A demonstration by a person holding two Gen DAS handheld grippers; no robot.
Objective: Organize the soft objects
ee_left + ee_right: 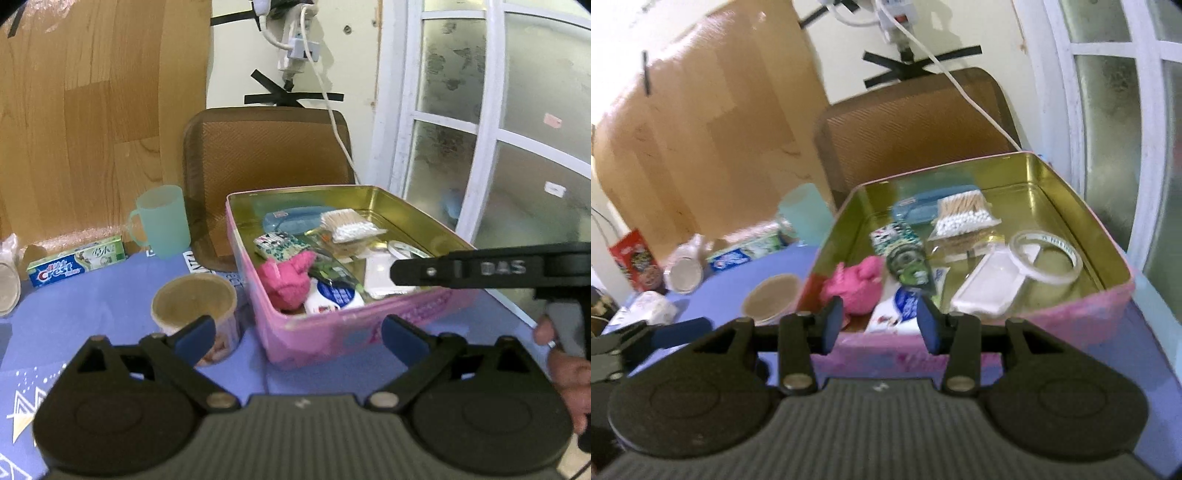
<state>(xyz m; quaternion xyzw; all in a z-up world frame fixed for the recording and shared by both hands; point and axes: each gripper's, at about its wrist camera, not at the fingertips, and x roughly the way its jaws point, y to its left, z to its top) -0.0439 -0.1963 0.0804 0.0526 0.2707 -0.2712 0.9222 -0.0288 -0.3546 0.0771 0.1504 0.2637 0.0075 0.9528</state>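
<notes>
Two hand-held grippers wait in front of a pink tin holding a pink cloth and small toiletries.

Nearest, the left gripper (298,334) has its jaws spread wide and empty, low over the purple tablecloth (110,295); the right gripper (881,323) has its jaws partly apart, also empty, at the near wall of the tin (1071,317). Just past that wall, in the tin's near left corner, lies the cloth (855,290), ahead and slightly left of the right jaws, not touching them. It looks light, limp and squashable, so pinching its bunched top should hold. Beyond it lie cotton swabs (964,214), then a chair (266,147).
</notes>
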